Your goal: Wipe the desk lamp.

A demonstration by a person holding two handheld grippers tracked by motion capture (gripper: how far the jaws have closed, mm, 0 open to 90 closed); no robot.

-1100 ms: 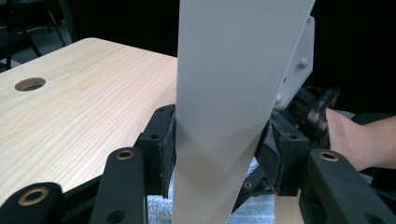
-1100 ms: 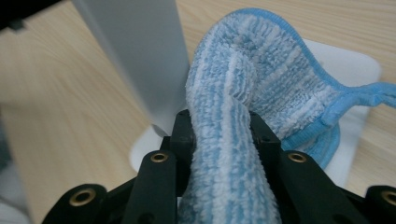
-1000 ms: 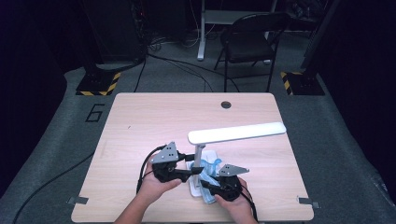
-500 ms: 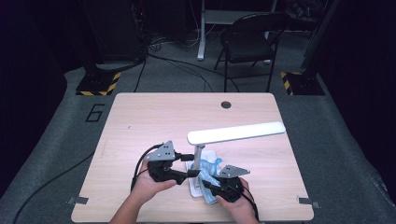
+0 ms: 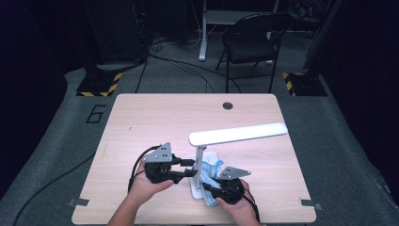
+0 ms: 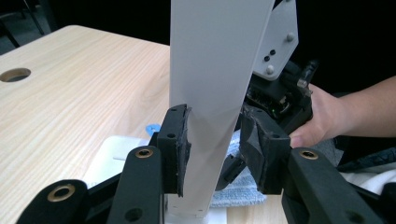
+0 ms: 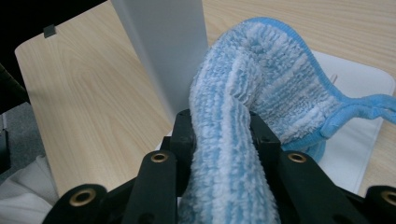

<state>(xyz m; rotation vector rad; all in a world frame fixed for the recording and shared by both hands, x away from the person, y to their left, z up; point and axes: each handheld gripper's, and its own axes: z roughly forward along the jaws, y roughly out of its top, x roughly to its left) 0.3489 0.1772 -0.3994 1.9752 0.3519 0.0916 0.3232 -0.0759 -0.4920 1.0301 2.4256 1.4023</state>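
— Dark floor, cables and a folding chair [image 5: 251,44] are seen beyond the pale wood-grain table [image 5: 155,122]. What is being worked on at its near edge?

— A white desk lamp [image 5: 237,134] is being wiped, it would seem. Its flat upright stem [image 6: 212,93] is bracketed by the left gripper [image 6: 217,144]: one black pad is laid against the stem's face, while the other pad stands just off it on the far side. The jaws have just been closing, with the stem between them, but a full pinch is not yet shown.

— Why would the stem be bracketed like that?

— Probably so the lamp is steadied while the cloth is rubbed against it — a light lamp on a smooth table would otherwise be pushed about.

— And the other tongs?

— A blue-and-white cloth [image 7: 252,116] is pinched by the right gripper [image 7: 224,140], whose jaws are pressed tightly on a bunched fold. Beyond the jaw tips the cloth is draped forward, beside the stem and over the lamp's flat white base [image 7: 359,140].

— How are the materials to be described?

— The cloth is looped and fluffy, striped, with a stitched blue hem; soft enough to be squeezed narrow between the pads. The stem is a smooth, matte, hard-edged slab, and the lamp head is a long rounded bar lying above both grippers. The base is a thin plate with rounded corners.
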